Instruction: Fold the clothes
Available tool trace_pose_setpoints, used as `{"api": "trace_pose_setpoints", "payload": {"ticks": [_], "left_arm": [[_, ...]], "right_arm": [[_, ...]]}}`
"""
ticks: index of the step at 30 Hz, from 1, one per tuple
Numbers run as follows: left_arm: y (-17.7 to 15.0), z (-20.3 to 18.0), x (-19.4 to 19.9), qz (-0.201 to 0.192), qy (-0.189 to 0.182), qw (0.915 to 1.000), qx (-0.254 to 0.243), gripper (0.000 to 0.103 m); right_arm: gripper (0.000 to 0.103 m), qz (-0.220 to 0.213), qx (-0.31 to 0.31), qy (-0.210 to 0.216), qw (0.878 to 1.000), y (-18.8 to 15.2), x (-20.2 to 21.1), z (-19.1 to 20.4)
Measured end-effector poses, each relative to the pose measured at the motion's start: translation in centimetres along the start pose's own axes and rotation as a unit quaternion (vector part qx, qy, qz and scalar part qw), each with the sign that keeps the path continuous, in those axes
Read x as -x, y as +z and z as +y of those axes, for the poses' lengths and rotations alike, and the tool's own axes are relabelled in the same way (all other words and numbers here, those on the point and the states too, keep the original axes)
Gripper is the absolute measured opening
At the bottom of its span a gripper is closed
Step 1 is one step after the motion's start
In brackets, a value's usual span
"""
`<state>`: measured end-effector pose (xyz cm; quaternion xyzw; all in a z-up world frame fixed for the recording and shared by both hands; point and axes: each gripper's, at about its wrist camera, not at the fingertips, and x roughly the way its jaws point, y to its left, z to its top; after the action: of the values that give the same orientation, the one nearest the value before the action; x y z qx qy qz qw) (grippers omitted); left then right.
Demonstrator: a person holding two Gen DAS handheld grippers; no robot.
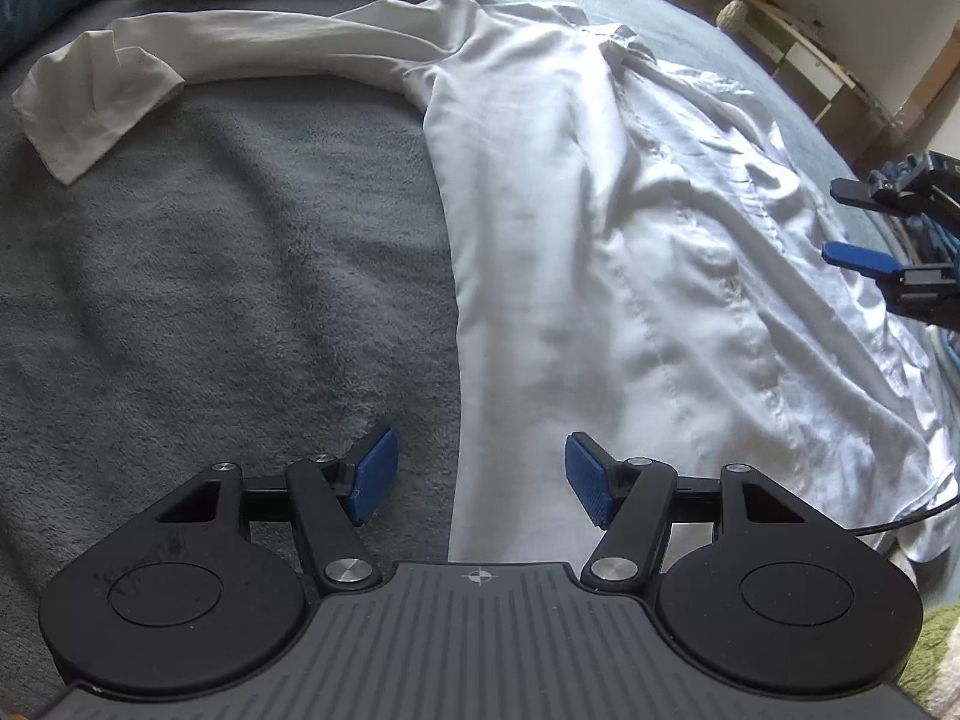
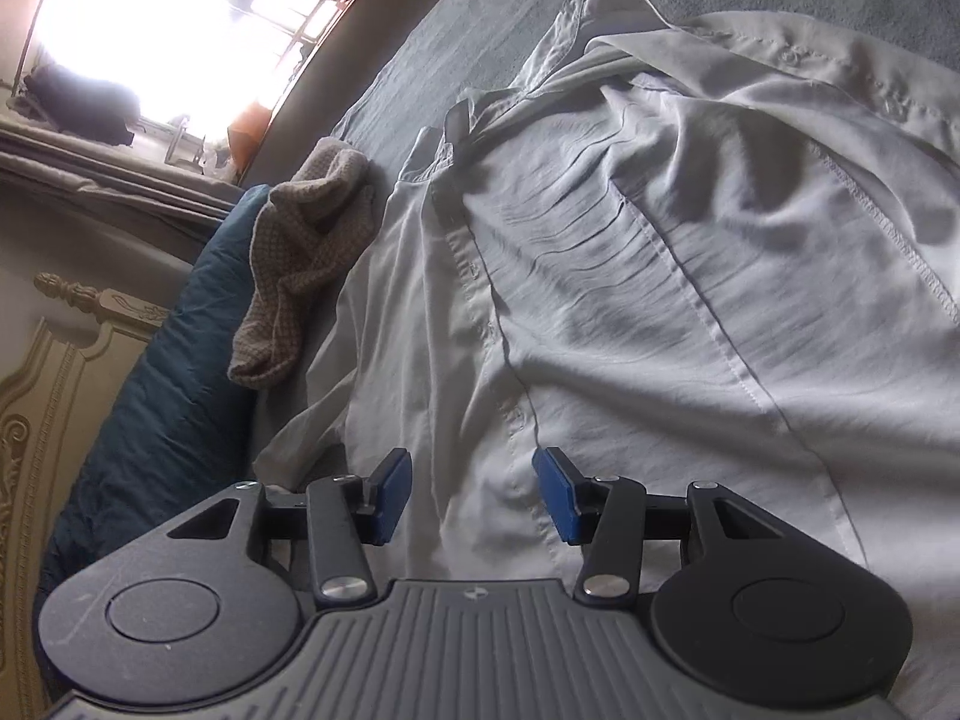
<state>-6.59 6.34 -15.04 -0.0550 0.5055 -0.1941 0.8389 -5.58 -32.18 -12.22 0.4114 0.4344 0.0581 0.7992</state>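
Left wrist view: white shirt (image 1: 600, 240) is lying spread on the bed (image 1: 210, 300), collar toward the far end, button placket running down its middle. One long sleeve (image 1: 252, 48) is stretching out to the left across the grey blanket, cuff end crumpled and folded over itself. Shirt body is wrinkled, most heavily on its right half.

My left gripper (image 1: 477, 483) is hovering over the near hem area, jaws standing apart. Left pad is sitting over bare blanket, right pad over cloth, with the shirt's left edge running between them. Nothing is pinched.

My right gripper (image 1: 855, 228) is showing at the right edge of this view, over the shirt's right side, blue fingers apart.

Right wrist view: I am looking along the shirt (image 2: 660, 300) from its side. My right gripper (image 2: 474, 495) is hanging just above the fabric near the placket, jaws apart, no cloth caught between the pads. I cannot tell whether the pads are touching the fabric.

Surroundings: a checked brownish cloth (image 2: 306, 252) is lying bunched beyond the shirt's collar end, resting against a dark teal pillow (image 2: 162, 372). An ornate cream headboard (image 2: 48, 408) is standing behind the pillow. A bright window (image 2: 180, 12) is washing out the upper left.
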Motion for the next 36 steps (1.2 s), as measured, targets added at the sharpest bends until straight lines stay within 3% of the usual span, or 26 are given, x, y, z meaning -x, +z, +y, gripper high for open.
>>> {"api": "trace_pose_setpoints", "payload": {"ticks": [7, 12, 23, 25, 26, 28, 36], "left_arm": [[-0.3, -0.5, -1.0, 0.008, 0.004, 0.9999, -0.012, 0.062], [-0.4, -0.6, -1.1, 0.012, 0.007, 0.9998, -0.016, 0.065], [-0.5, -0.5, -1.1, 0.02, 0.004, 0.9995, -0.022, 0.065], [-0.5, -0.5, -1.1, 0.022, 0.002, 0.9995, -0.023, 0.065], [-0.5, -0.4, -1.1, 0.023, 0.001, 0.9995, -0.023, 0.065], [-0.5, -0.4, -1.1, 0.024, 0.0, 0.9994, -0.024, 0.065], [-0.5, -0.1, -1.1, 0.03, -0.008, 0.9992, -0.027, 0.065]], "right_arm": [[0.04, -0.005, 0.086, -0.053, 0.995, -0.5, -2.3, -0.4], [0.034, 0.012, 0.131, -0.052, 0.99, -1.0, -4.3, -0.2], [0.034, 0.023, 0.215, -0.068, 0.974, -1.3, -7.8, 1.1], [0.025, 0.023, 0.225, -0.066, 0.972, -1.5, -7.9, 1.2], [0.011, 0.024, 0.23, -0.066, 0.971, -1.5, -7.8, 1.3], [0.001, 0.022, 0.233, -0.067, 0.97, -1.6, -7.7, 1.3], [0.0, 0.003, 0.215, -0.084, 0.973, -1.8, -6.1, 0.4]]}}
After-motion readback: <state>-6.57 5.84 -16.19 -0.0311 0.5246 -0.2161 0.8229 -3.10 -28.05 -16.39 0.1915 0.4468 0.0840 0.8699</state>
